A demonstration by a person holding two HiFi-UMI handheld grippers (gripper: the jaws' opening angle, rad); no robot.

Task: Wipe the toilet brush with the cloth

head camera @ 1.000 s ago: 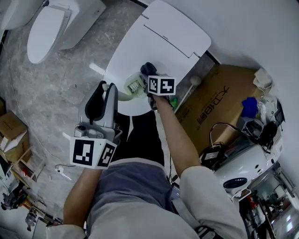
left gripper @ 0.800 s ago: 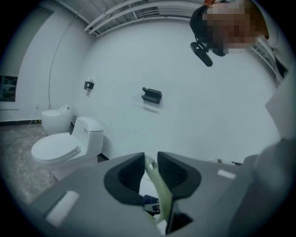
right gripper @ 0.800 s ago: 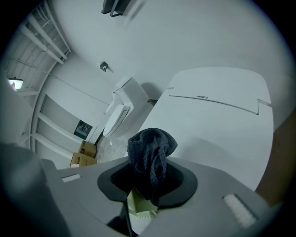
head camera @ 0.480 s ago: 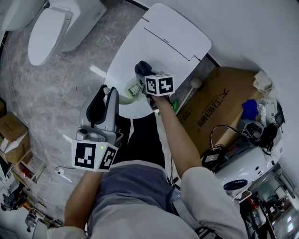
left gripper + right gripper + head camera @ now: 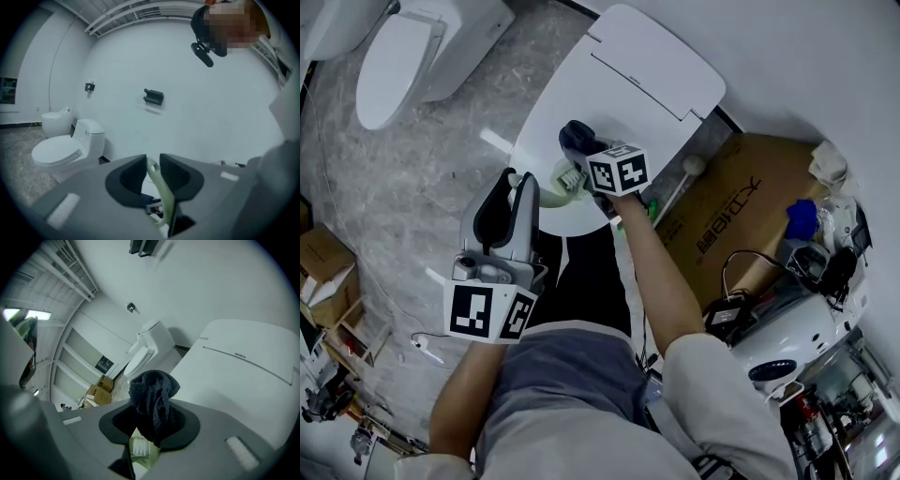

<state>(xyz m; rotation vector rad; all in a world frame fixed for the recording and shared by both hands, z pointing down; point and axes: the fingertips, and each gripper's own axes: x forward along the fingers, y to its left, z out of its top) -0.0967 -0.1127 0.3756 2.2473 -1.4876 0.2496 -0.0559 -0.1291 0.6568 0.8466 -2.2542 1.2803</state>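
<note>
Around: closed toilet (image 5: pixel 628 75) is lying below.
Left gripper (image 5: pixel 152 164): you're pinching pale-green toilet brush (image 5: pixel 164 201).
Right gripper (image 5: pixel 150 422): you're clamping dark cloth (image 5: pixel 153 389).

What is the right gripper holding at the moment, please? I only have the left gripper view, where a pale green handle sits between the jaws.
Observer: The right gripper is shut on a dark blue cloth, which bunches up past its jaws.
Operator: Where is the brush head relative to the cloth?
Observer: In the head view the toilet brush has its white-bristled head right next to the cloth, on the side towards the left gripper. I cannot confirm contact.
Operator: And what lies beneath them?
Observer: A closed white toilet lid.
</note>
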